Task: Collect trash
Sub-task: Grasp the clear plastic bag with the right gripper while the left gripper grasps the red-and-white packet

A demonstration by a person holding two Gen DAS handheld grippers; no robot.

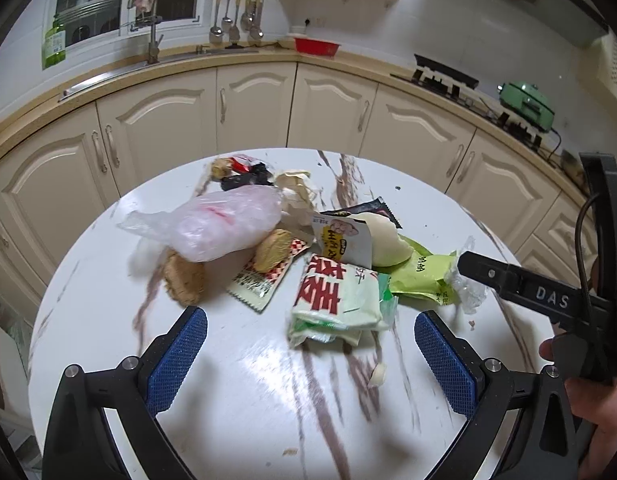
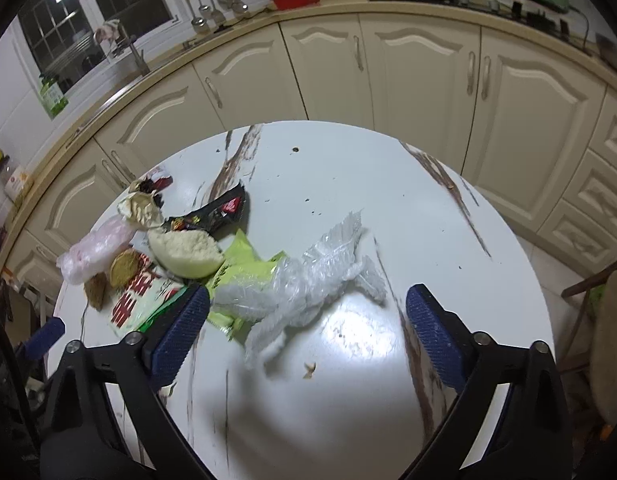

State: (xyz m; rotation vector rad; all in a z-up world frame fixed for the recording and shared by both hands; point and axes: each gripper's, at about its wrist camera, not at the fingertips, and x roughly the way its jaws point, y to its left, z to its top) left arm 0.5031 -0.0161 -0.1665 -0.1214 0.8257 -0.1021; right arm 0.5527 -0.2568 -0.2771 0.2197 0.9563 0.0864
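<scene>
A pile of trash lies on the round white marble table [image 1: 248, 380]: a pink plastic bag [image 1: 212, 228], a green-and-red wrapper [image 1: 336, 300], a lime-green packet [image 1: 420, 276], round biscuits [image 1: 272, 250] and a white bun [image 1: 384, 240]. My left gripper [image 1: 310, 354] is open just in front of the green-and-red wrapper. In the right wrist view a crumpled clear plastic film [image 2: 308, 276] lies beside the lime-green packet [image 2: 248, 268]. My right gripper [image 2: 306, 328] is open with the film between its fingers, not touching it. The right gripper's body also shows in the left wrist view [image 1: 540, 296].
Cream kitchen cabinets [image 1: 268, 108] curve behind the table, with a sink tap [image 1: 150, 36], a red basin [image 1: 316, 46] and a gas hob [image 1: 448, 76] on the counter. A wooden chair [image 2: 604, 300] stands at the table's right. Crumbs [image 2: 308, 368] dot the tabletop.
</scene>
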